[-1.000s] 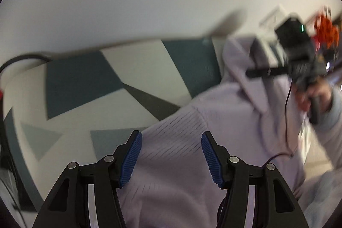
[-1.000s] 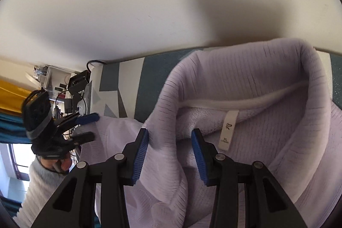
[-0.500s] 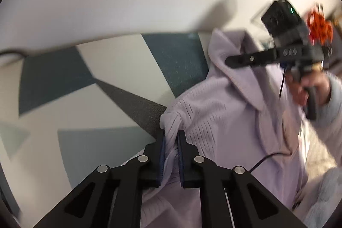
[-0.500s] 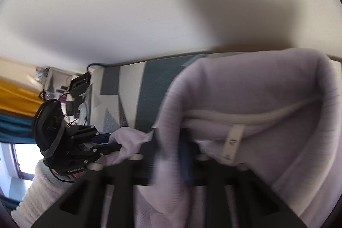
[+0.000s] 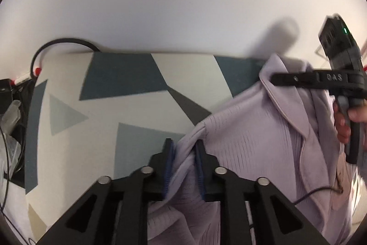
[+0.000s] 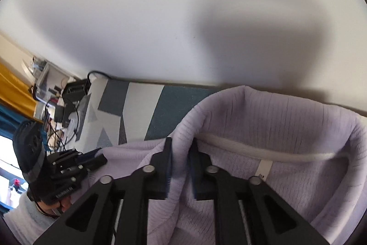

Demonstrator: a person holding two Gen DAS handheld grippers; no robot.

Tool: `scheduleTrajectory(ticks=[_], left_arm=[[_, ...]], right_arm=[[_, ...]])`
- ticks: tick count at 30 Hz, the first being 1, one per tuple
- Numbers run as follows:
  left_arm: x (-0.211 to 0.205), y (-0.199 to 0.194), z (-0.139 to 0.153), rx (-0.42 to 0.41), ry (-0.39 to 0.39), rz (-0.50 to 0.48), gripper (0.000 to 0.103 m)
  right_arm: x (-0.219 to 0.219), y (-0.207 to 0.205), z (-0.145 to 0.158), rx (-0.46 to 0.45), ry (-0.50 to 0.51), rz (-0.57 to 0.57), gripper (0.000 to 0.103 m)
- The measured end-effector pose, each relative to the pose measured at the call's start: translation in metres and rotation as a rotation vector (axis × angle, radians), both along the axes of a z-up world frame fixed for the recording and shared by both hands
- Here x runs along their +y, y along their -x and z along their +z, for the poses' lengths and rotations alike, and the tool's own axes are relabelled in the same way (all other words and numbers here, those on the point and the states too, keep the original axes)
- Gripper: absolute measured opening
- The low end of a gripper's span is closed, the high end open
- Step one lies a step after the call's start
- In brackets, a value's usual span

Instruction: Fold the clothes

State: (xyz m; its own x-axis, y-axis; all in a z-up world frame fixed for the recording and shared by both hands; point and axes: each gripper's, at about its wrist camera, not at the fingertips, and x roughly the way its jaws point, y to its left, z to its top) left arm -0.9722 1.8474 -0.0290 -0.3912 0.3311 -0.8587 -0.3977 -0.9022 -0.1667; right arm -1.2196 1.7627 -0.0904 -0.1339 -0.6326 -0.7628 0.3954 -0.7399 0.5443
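so both grippers, left (image 5: 183, 167) & right (image 6: 181, 167), have fingers pinched on the lilac top (image 5: 252, 153), held up over the patterned desk (image 5: 128, 107), w/ no fold made yet

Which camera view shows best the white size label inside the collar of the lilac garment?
The right wrist view. There the white label hangs below the white neck seam inside the collar of the lilac garment, beside the right tool. The left wrist view shows only the garment's outer side and collar edge; the label is hidden.
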Motion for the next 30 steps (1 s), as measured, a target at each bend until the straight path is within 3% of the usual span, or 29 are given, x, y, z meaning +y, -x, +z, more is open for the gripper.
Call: scheduleTrajectory(ticks=[4, 6, 7, 12, 14, 16, 17, 18, 23, 28, 30], left_arm=[[-0.024, -0.001, 0.020, 0.044, -0.078, 0.119, 0.026], [-0.035, -0.003, 0.020, 0.054, -0.097, 0.127, 0.048], [-0.035, 0.001, 0.016, 0.048, -0.089, 0.121, 0.050], [-0.039, 0.020, -0.010, -0.108, -0.051, 0.087, 0.050], [-0.047, 0.019, -0.006, -0.128, -0.032, 0.063, 0.050], [-0.040, 0.009, -0.002, -0.075, -0.003, 0.016, 0.041], [-0.037, 0.005, -0.002, -0.069, 0.002, 0.000, 0.005], [-0.036, 0.001, -0.002, -0.061, 0.007, 0.007, 0.006], [-0.062, 0.004, 0.014, 0.059, -0.019, 0.187, 0.006], [-0.061, 0.016, 0.005, 0.093, 0.063, 0.242, 0.006], [-0.064, 0.020, 0.001, 0.093, 0.088, 0.272, 0.005]], right_arm=[[0.029, -0.005, 0.016, -0.002, 0.066, -0.084, 0.033], [0.039, -0.012, 0.026, 0.025, 0.078, -0.088, 0.043], [0.038, -0.014, 0.026, 0.008, 0.088, -0.058, 0.043], [0.014, -0.012, 0.008, -0.059, 0.053, 0.021, 0.043], [0.004, -0.006, -0.002, -0.105, 0.067, 0.025, 0.043], [-0.006, -0.002, -0.010, -0.138, 0.073, 0.041, 0.040], [-0.014, -0.002, -0.008, -0.117, 0.069, 0.058, 0.028], [-0.022, -0.004, -0.006, -0.089, 0.047, 0.079, 0.017], [-0.035, 0.001, 0.018, 0.087, 0.064, 0.092, 0.015], [-0.050, 0.006, -0.008, 0.061, -0.007, 0.108, 0.015], [-0.045, 0.010, -0.013, 0.026, 0.030, 0.086, 0.016]])
